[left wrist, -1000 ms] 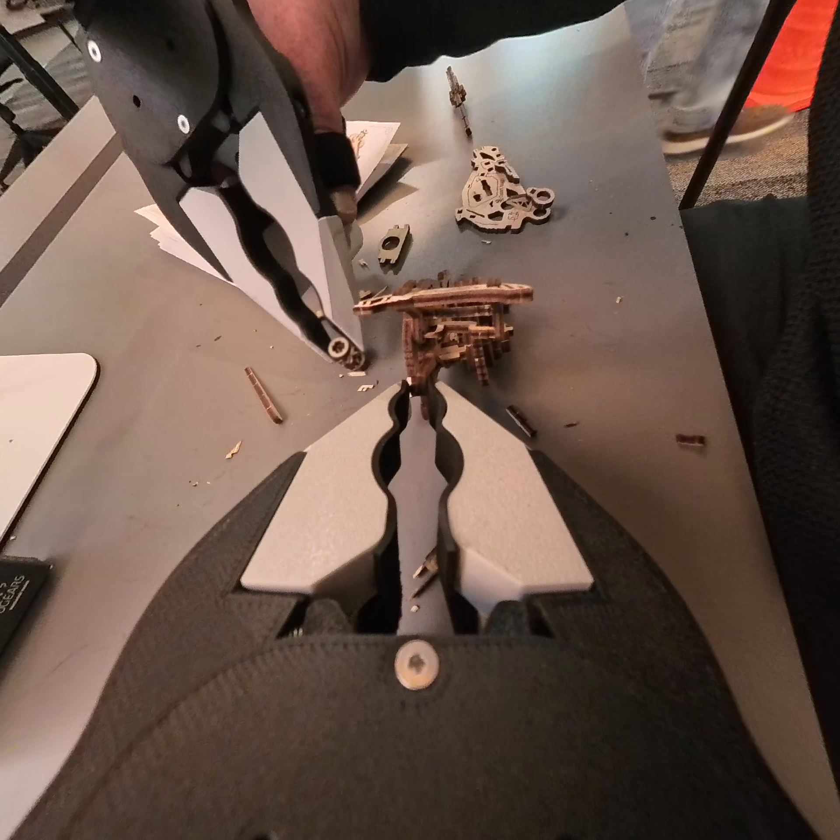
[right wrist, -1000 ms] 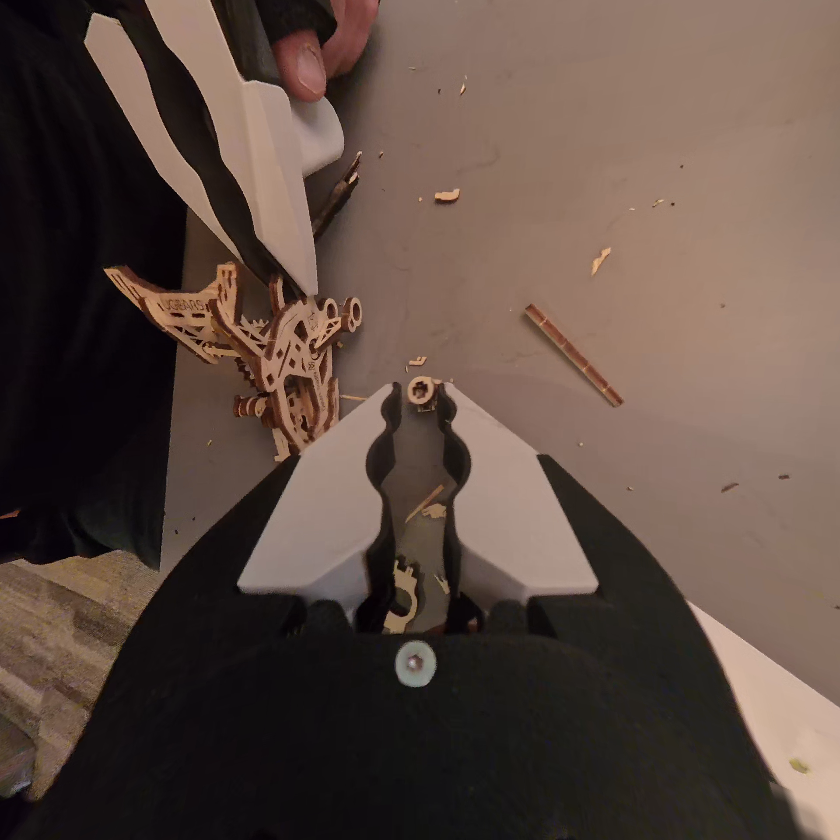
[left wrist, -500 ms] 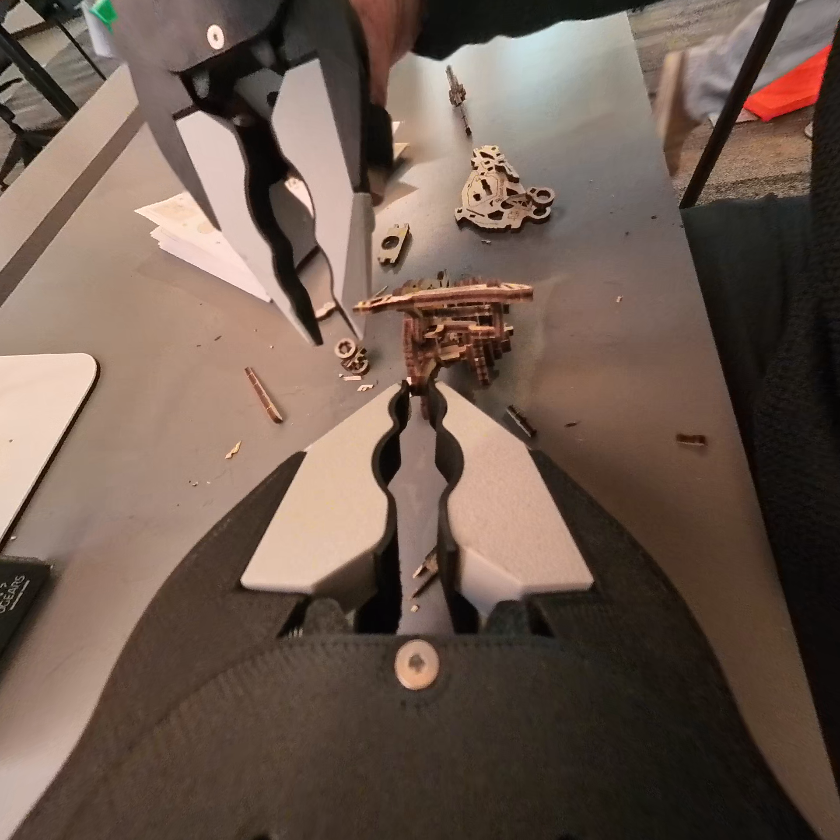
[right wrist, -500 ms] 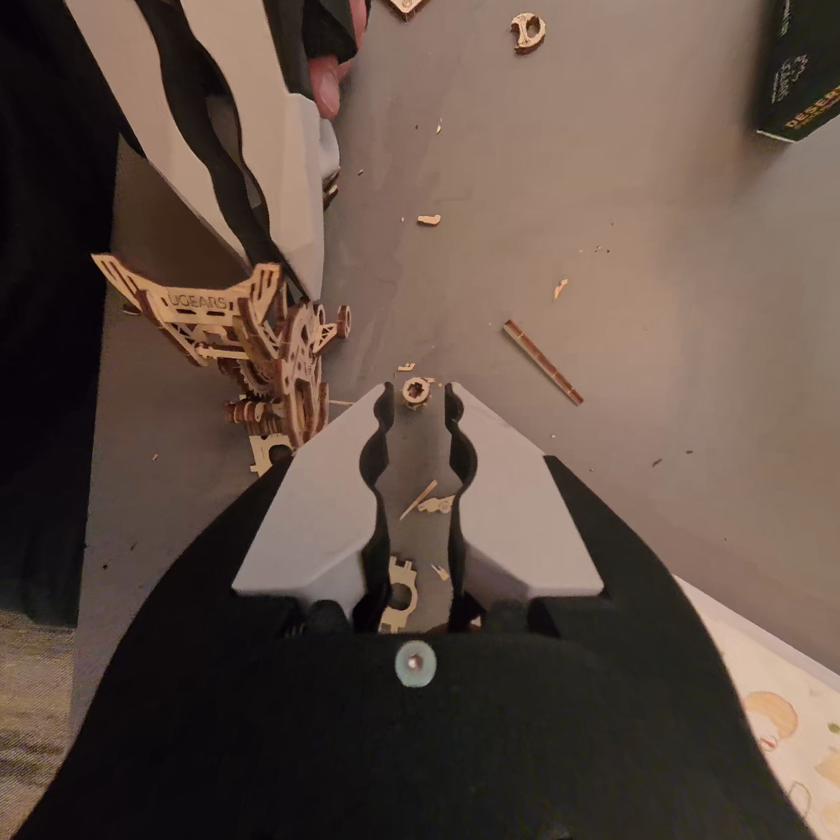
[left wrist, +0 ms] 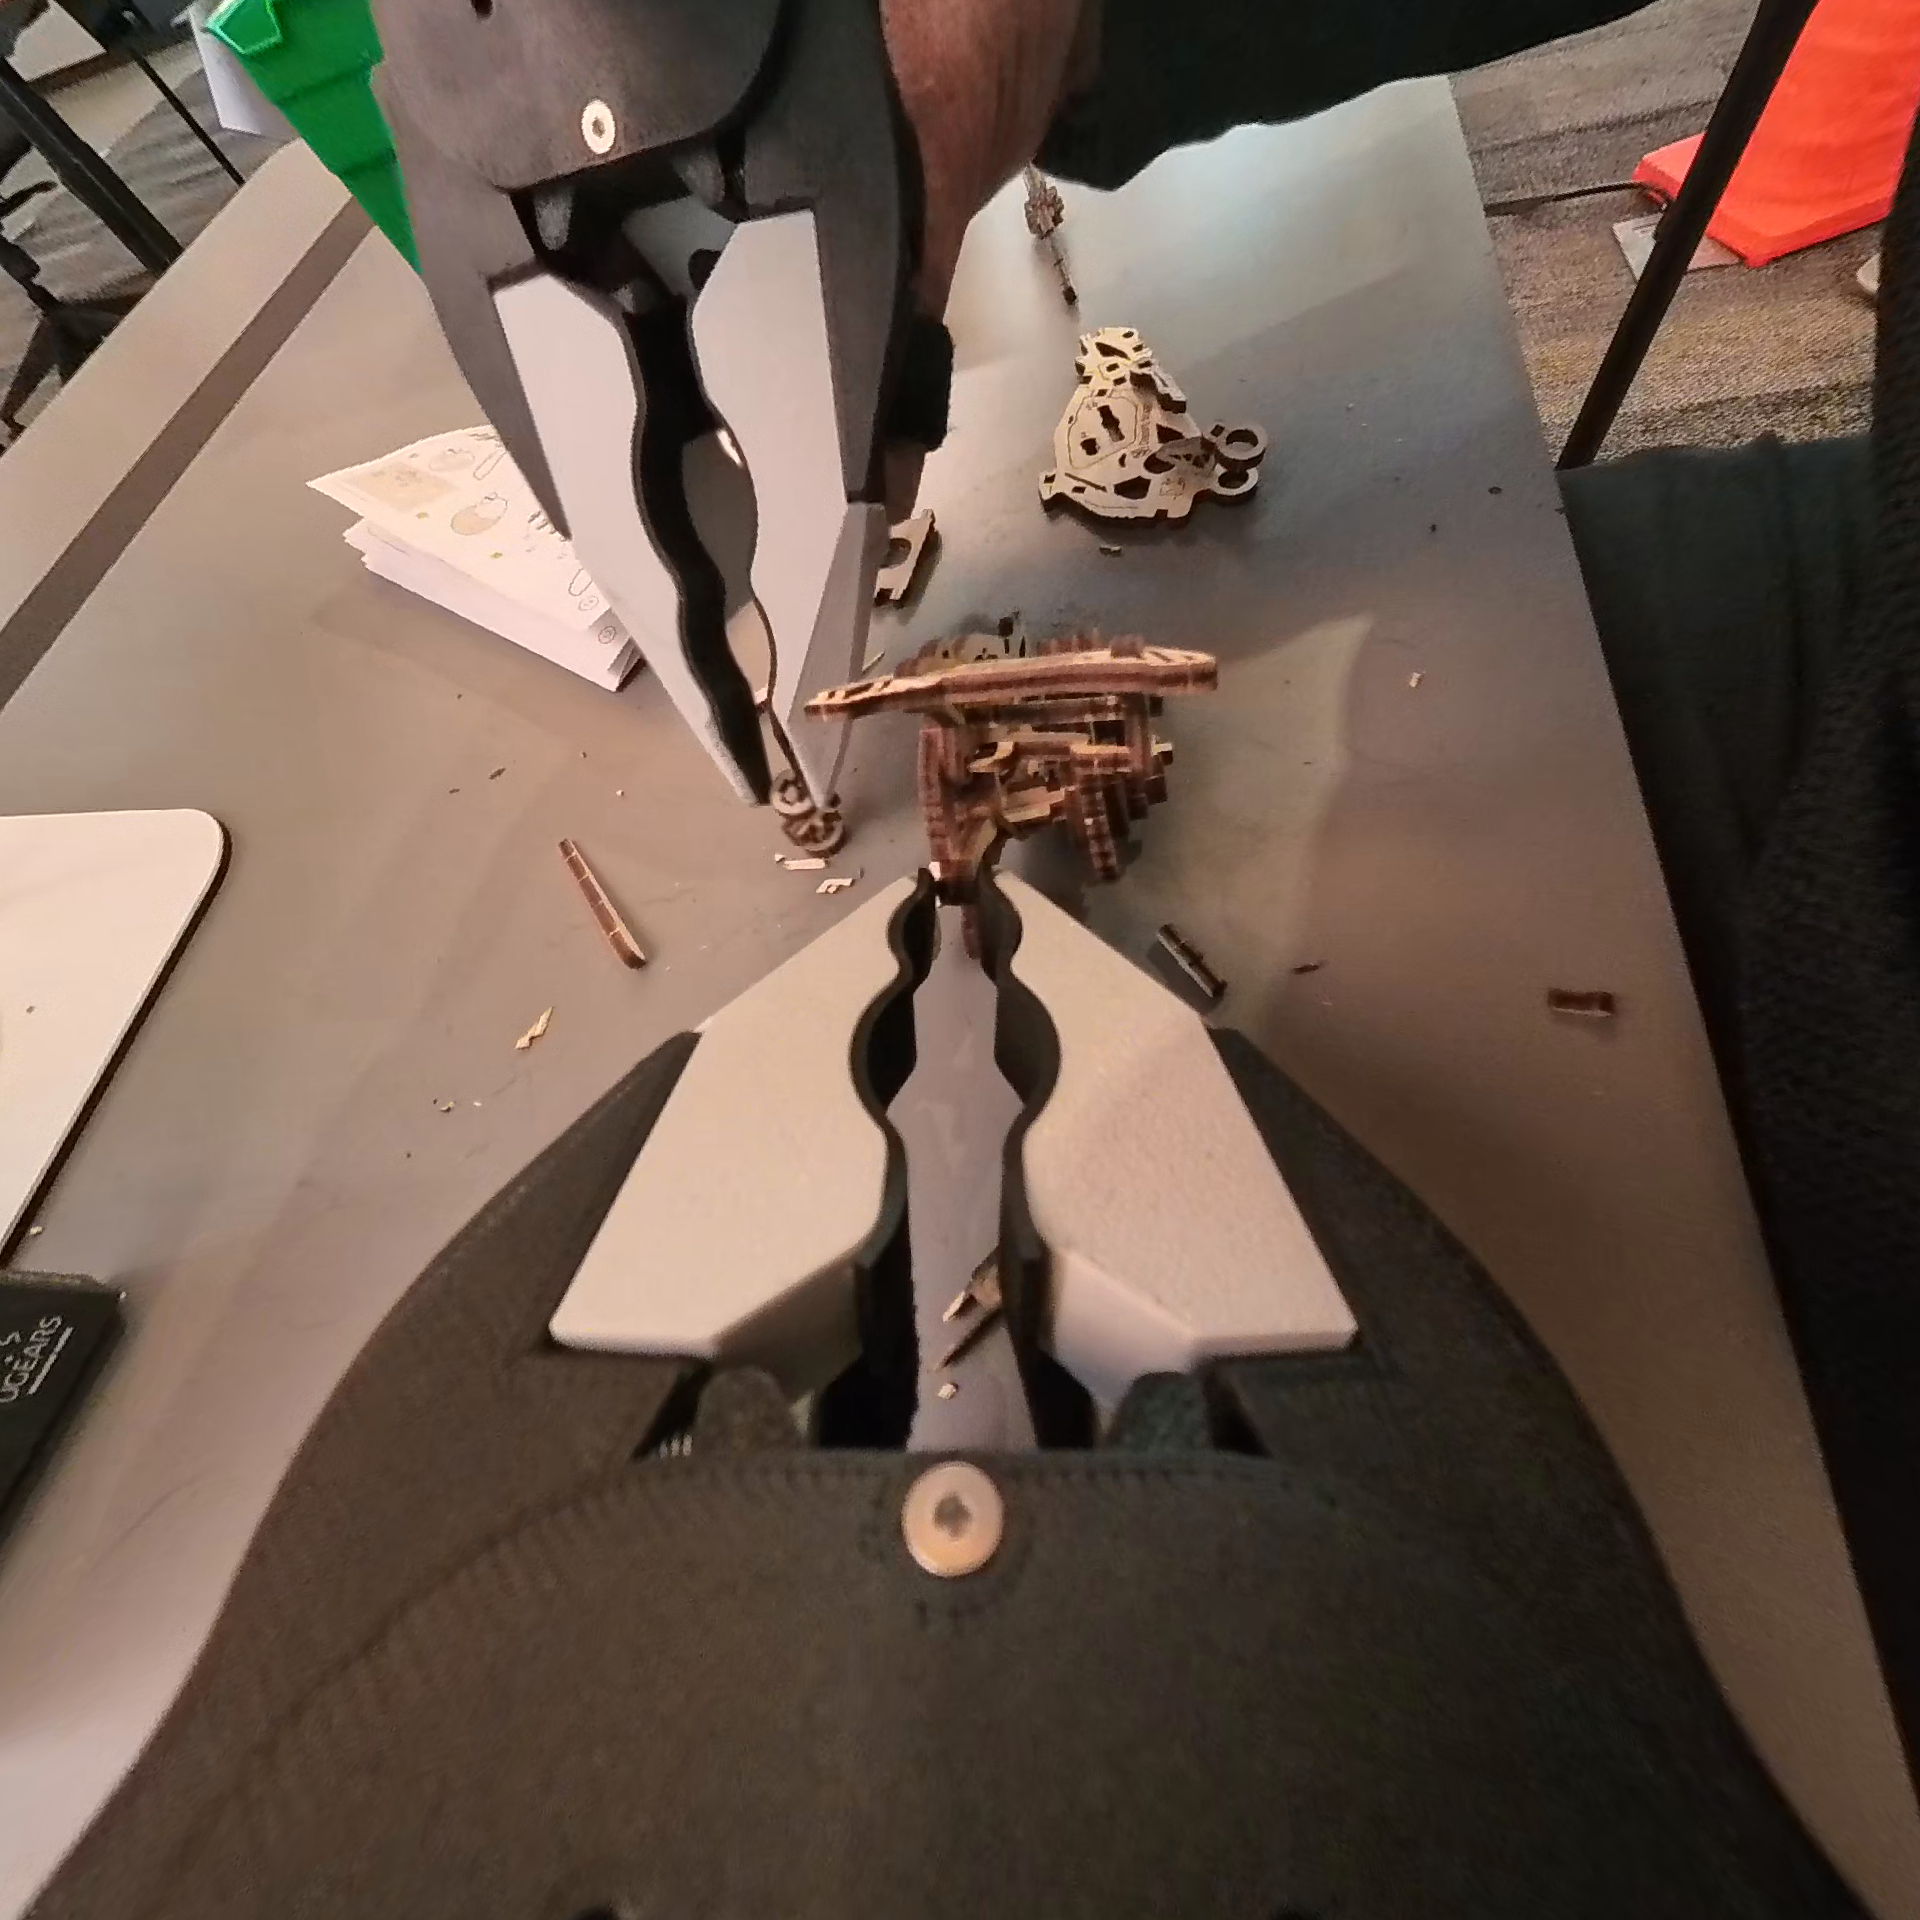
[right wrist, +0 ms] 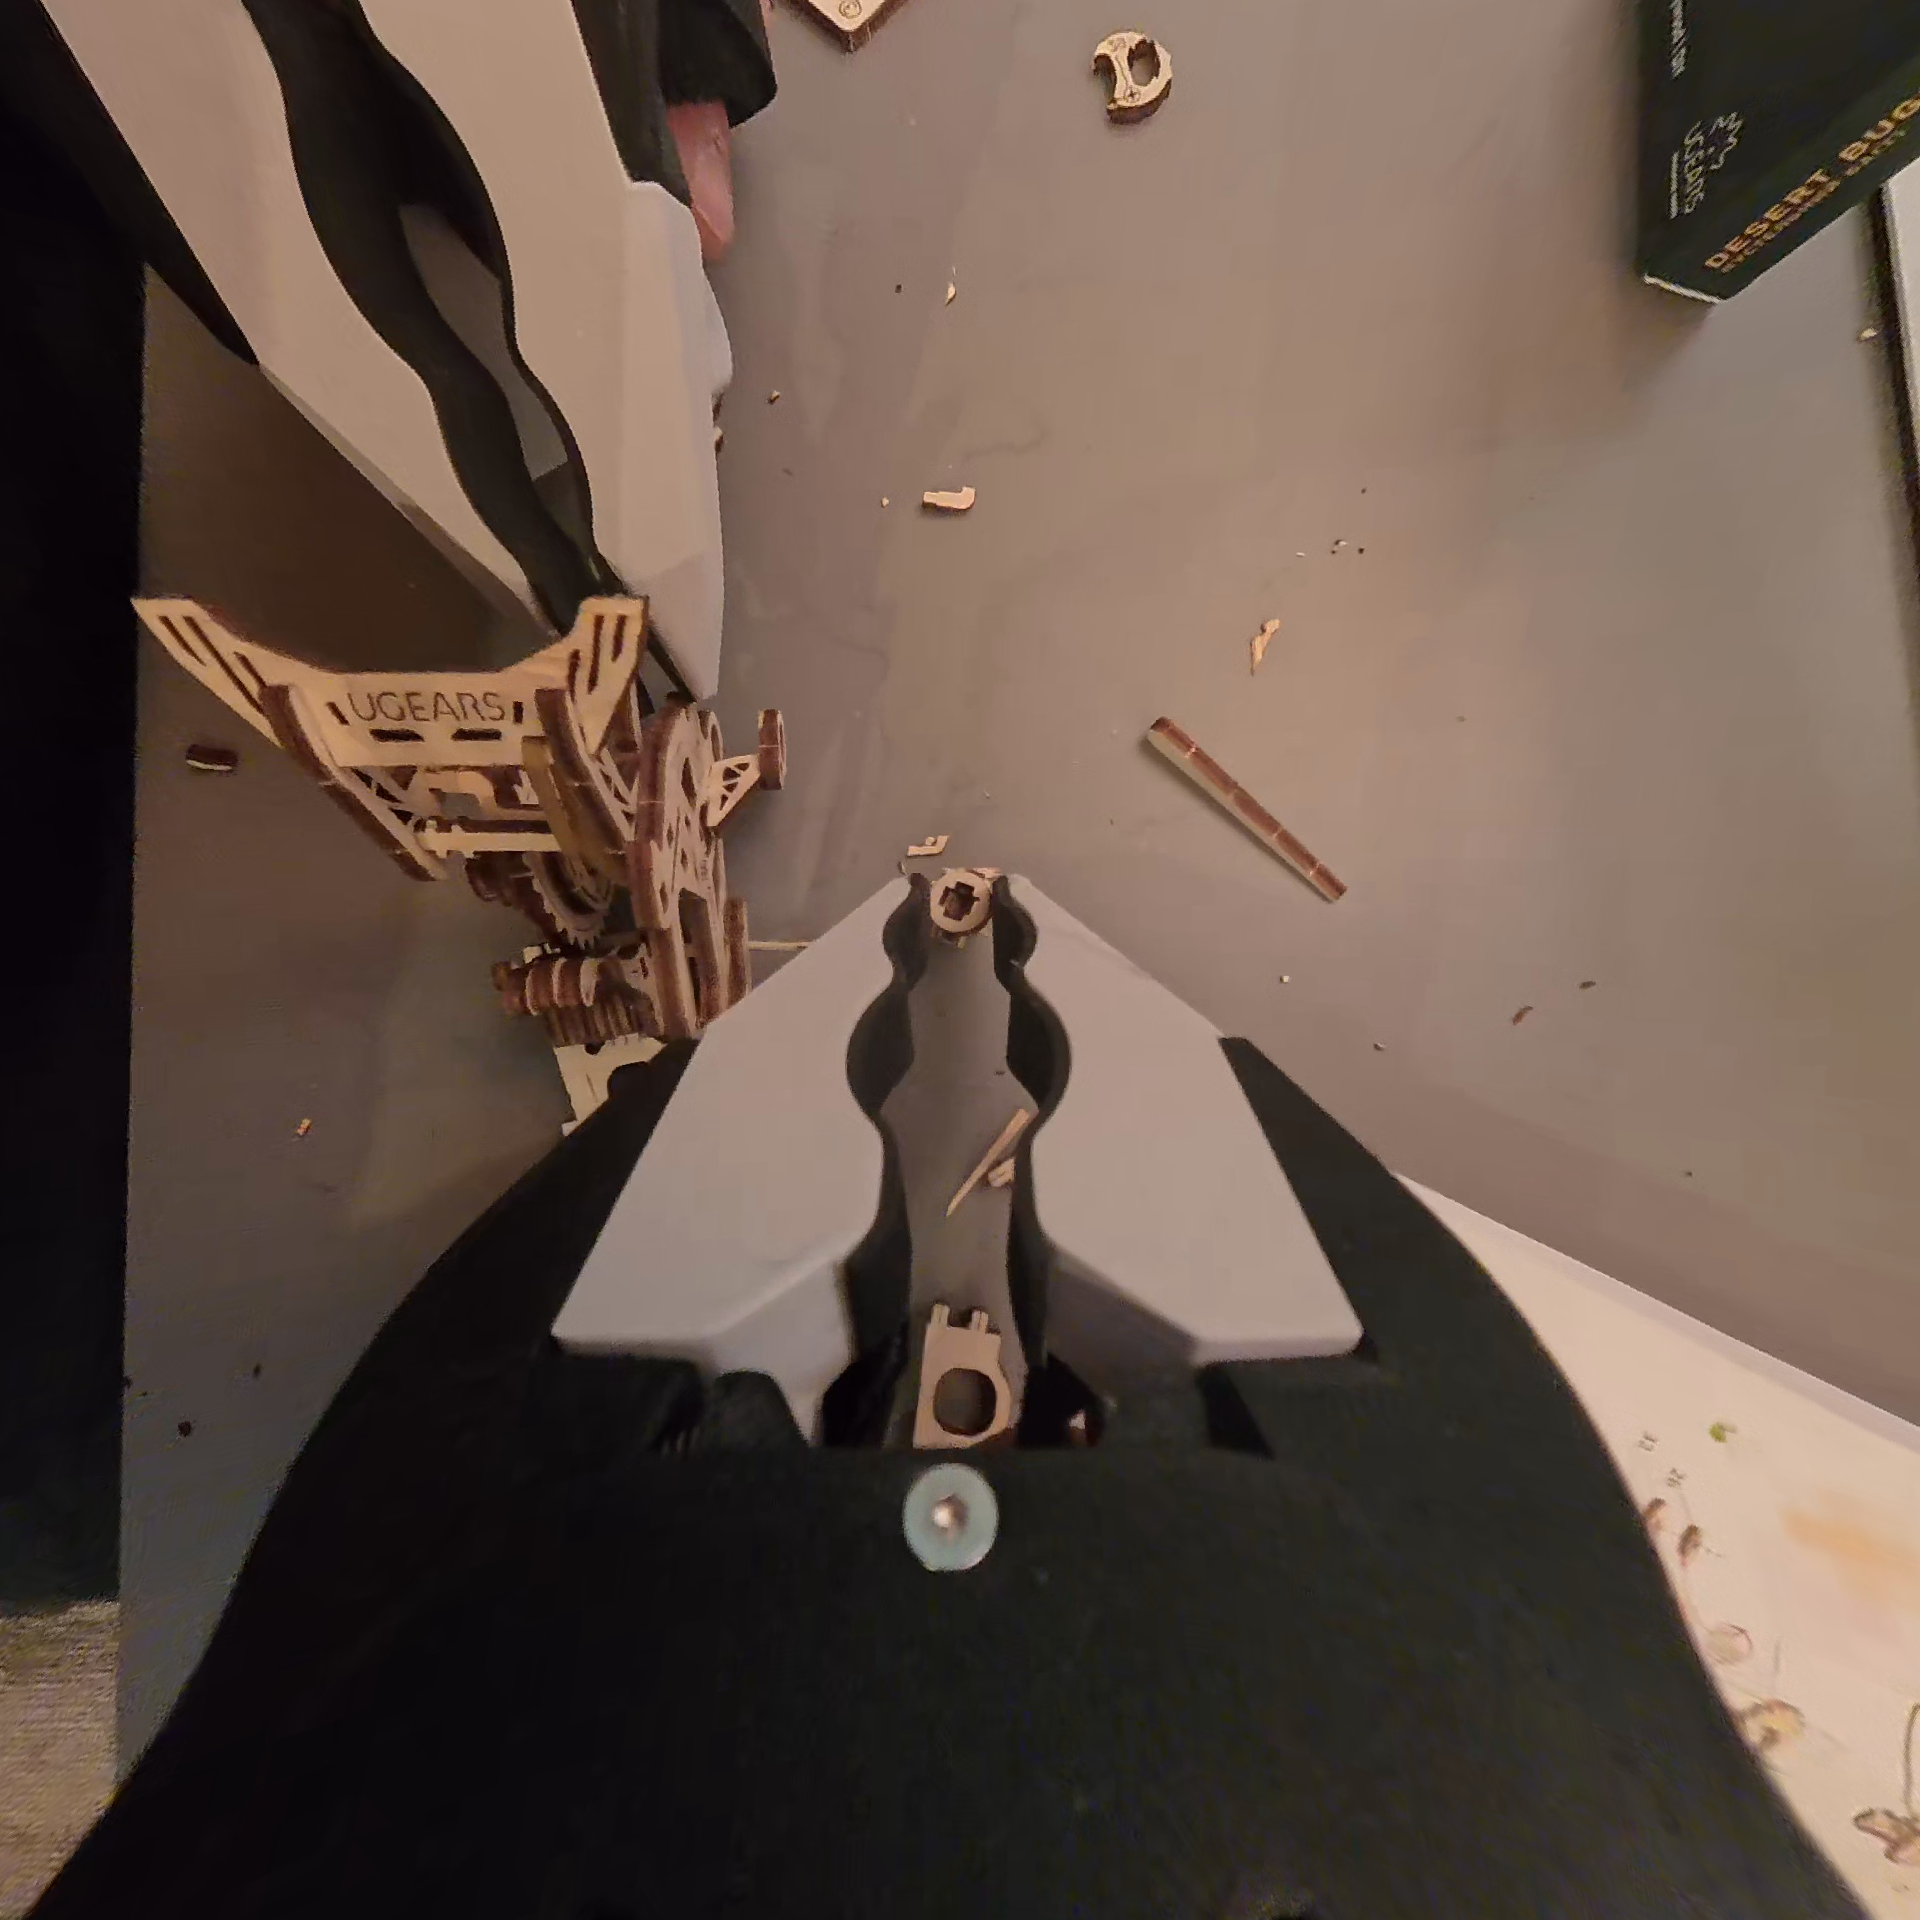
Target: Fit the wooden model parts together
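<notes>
The part-built wooden model (left wrist: pixel 1039 748) stands on the grey table (left wrist: pixel 312 1091); it also shows in the right wrist view (right wrist: pixel 540 810). My left gripper (left wrist: pixel 956 888) is shut on a toothed part at the model's near bottom edge. My right gripper (right wrist: pixel 959 883) points down at the table just left of the model, its tips closed on a small wooden ring (right wrist: pixel 961 906) that rests on the table. The ring (left wrist: pixel 808 821) and the right gripper (left wrist: pixel 792 798) also show in the left wrist view.
A flat wooden cut-out (left wrist: pixel 1143 457), a small slotted piece (left wrist: pixel 902 551), a folded instruction sheet (left wrist: pixel 468 540) and a wooden stick (left wrist: pixel 603 914) lie around. A white board (left wrist: pixel 83 987) is at left, a dark box (right wrist: pixel 1766 135) beyond. The table edge runs along the right. There is about 6 cm between the tips of the two grippers.
The right gripper opened and lifted off the small ring, leaving it on the table, then came back down and closed on it. The left gripper and model stayed put.
</notes>
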Demonstrator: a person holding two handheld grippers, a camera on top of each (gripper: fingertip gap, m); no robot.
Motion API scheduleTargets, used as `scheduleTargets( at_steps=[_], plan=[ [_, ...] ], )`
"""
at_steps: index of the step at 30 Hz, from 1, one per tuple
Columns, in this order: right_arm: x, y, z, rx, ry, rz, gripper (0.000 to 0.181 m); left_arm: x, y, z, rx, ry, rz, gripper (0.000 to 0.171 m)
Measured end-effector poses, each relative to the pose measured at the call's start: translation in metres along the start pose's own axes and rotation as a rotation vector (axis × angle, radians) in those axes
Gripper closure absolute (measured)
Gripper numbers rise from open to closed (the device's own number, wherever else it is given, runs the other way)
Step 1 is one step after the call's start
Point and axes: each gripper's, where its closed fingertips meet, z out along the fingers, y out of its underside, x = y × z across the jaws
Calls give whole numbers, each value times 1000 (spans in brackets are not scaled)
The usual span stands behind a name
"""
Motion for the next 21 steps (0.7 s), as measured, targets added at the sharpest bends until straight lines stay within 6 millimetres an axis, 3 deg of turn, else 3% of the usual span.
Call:
scheduleTargets(
  at_steps=[21],
  plan=[
    [-15,-3,6,50,-144,111,173,1,0,0,-2,2,2,166]
  ],
)
